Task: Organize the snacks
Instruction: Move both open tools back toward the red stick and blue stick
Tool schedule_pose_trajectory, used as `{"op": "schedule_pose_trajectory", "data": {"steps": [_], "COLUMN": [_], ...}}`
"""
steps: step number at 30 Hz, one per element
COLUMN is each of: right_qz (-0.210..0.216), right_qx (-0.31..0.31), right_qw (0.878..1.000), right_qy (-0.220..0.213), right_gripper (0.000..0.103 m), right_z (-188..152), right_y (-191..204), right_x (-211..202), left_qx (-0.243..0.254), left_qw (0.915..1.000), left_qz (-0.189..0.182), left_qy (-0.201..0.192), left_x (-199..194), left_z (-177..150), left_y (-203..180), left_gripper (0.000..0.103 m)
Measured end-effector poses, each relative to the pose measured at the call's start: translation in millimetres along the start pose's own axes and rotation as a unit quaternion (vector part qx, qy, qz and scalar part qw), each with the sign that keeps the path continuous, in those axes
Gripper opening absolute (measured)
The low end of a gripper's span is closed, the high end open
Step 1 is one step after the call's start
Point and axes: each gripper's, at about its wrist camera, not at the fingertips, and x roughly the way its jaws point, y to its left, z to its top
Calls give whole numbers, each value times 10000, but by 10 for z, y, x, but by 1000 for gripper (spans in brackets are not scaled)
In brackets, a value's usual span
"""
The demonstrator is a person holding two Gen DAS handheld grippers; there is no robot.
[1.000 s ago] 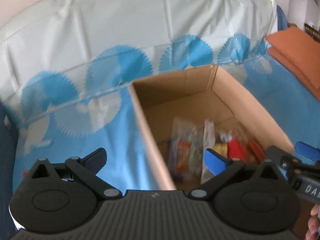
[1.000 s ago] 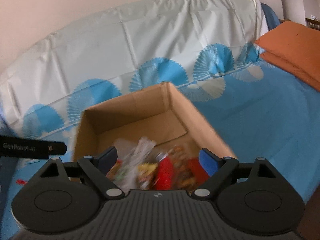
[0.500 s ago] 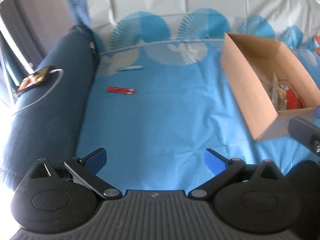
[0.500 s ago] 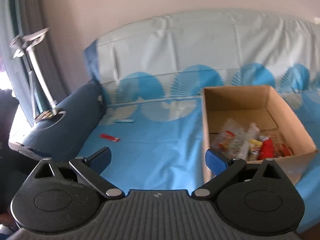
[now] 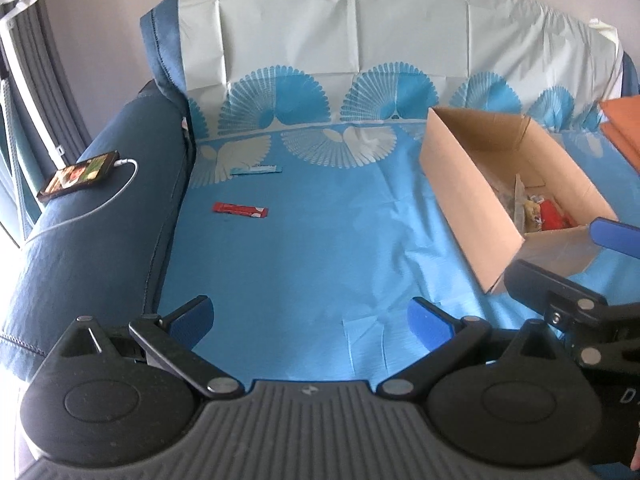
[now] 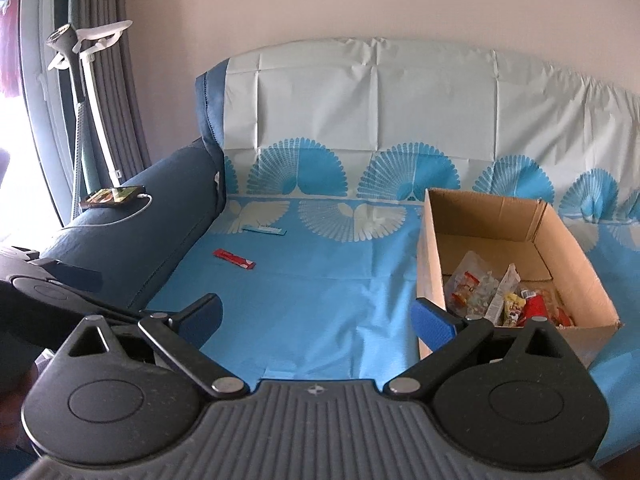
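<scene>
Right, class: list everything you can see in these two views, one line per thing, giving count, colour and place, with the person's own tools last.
red snack stick: one, red, loose on the blue cover, left of the box
blue snack stick: one, light blue, on the cover near the backrest
cardboard box: one, brown, open, on the sofa seat at right
snack packets: several, clear, yellow and red, inside the box; exact count unclear
sofa cover: one, blue and white with fan print, over seat and backrest
armrest: one, dark blue, at left
phone: one, dark, screen lit, on the armrest, white cable plugged in
orange cushions: orange, far right; count unclear
left gripper: open, empty
right gripper: open, empty
</scene>
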Motion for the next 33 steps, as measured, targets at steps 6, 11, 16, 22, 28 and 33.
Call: {"op": "schedule_pose_trajectory", "data": {"steps": [6,11,16,22,28,33], "right_qz": [2,18,-13,-22,1,19], "right_qx": [-241,-412,-451,-521,-543,-550], "right_qw": [9997,9991,9990,9986,9984,9982], "right_qy": [3,22,34,71,142,231], "right_gripper": [101,101,101,101,101,101], "right_z": [26,25,40,45,51,57], "right_y": [170,282,311,341,349,330], "right_x": [-21,-26,-28,-1,60,167], "left_qx": [-304,-493,-593,-651,-818,-1011], "left_qw": [9995,9988,9982,9979,9966,9943], "left_qz": [20,26,3,-26,25,143], "left_qy": [-51,-2,28,44,120,299], "left_x": [-26,-25,-22,-9,34,149], "left_z": [-26,-48,-67,-71,-56,-27], "left_y": [201,338,413,459,558,675], "left_gripper": [103,103,103,103,103,103]}}
